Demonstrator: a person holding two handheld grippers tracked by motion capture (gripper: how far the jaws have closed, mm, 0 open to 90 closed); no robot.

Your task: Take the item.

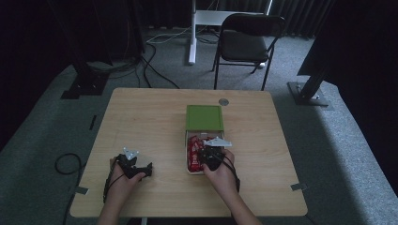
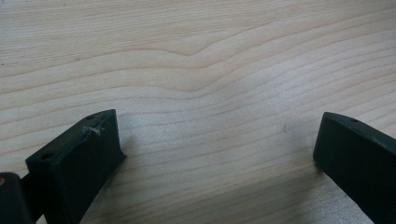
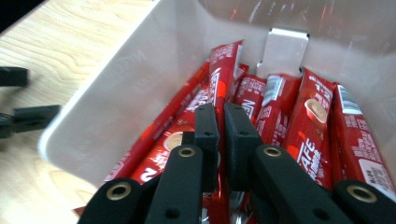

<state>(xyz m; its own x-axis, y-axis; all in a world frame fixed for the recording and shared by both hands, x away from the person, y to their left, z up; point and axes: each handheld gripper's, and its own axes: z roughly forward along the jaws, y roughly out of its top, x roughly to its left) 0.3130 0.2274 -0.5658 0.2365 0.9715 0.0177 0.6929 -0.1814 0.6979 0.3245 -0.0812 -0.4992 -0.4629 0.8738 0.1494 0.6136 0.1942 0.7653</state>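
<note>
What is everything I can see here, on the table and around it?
table: one, light wood, centre of the room
box: one, white, on the table, open
lid: one, green, at the box's far end
coffee sticks: several, red, lying in the box
disc: one, grey, near the table's far edge
chair: one, black, behind the table
cables: several, black, on the grey floor
left gripper: one, black, jaws open over bare table
right gripper: one, black, in the box, jaws closed on a red coffee stick

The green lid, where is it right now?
In the high view the green lid stands open near the table's middle, hinged at the far end of the white box of red sachets.
</note>
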